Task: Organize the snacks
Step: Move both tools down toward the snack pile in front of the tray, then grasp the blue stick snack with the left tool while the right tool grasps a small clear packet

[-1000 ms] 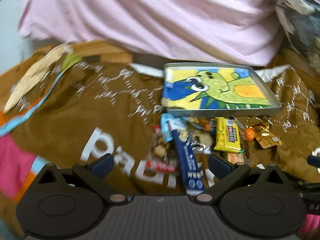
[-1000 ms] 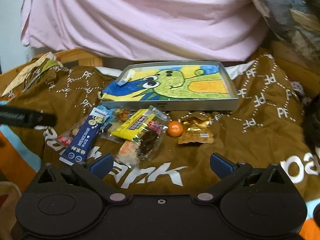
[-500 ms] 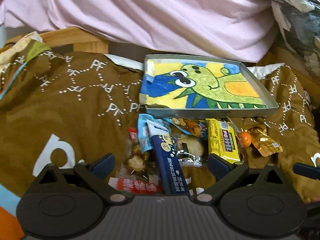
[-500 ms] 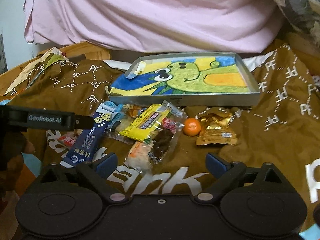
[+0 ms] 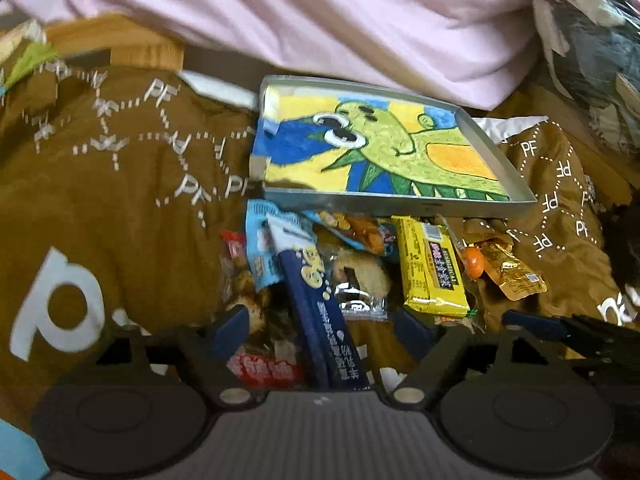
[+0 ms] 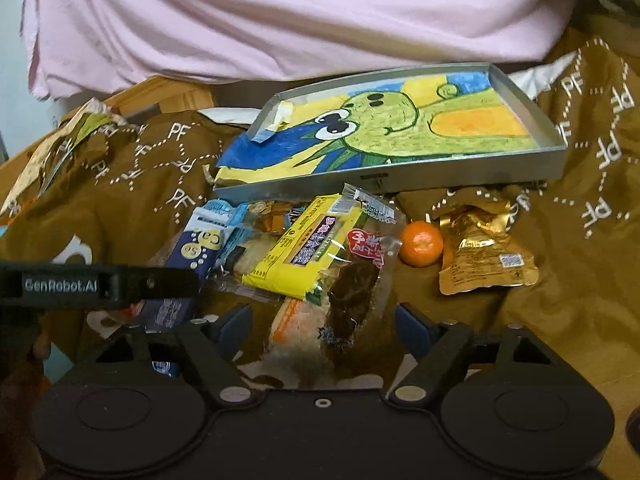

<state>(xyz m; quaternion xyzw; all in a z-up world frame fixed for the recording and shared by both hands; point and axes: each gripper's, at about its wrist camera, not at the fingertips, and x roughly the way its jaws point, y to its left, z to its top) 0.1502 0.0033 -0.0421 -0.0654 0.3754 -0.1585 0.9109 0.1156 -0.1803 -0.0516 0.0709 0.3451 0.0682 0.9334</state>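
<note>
Our left claw (image 5: pixel 320 324) sits at bottom centre of its view, jaws wide apart, nothing gripped; the blue stick (image 5: pixel 320 312) runs up btwn its fingers, w/ the red-label pack (image 5: pixel 256 364) under it at lower left. Our right claw (image 6: pixel 322 326) is likewise wide open & empty, bottom centre of its view, w/ the dark-snack pack (image 6: pixel 352 296) lying btwn its fingers.

Count, working outward: 1 blue stick, 1 yellow bar (image 6: pixel 304 252), 1 dark-snack pack, 1 red-label pack, 1 light-blue pack (image 5: pixel 262 252), 1 silver-edged pack (image 5: pixel 360 280), 1 orange-print pack (image 5: pixel 356 230); all overlap in 1 pile at mid-frame. Right of the pile: 1 orange ball (image 6: pixel 421 243), touching or just beside 1 gold pouch (image 6: pixel 486 256). Above the pile, upper centre: 1 tray (image 6: pixel 400 180) w/ a dinosaur drawing inside, no snacks in it. All lies on a brown cloth (image 5: pixel 120 208); pink fabric (image 6: pixel 280 20) fills the top.
</note>
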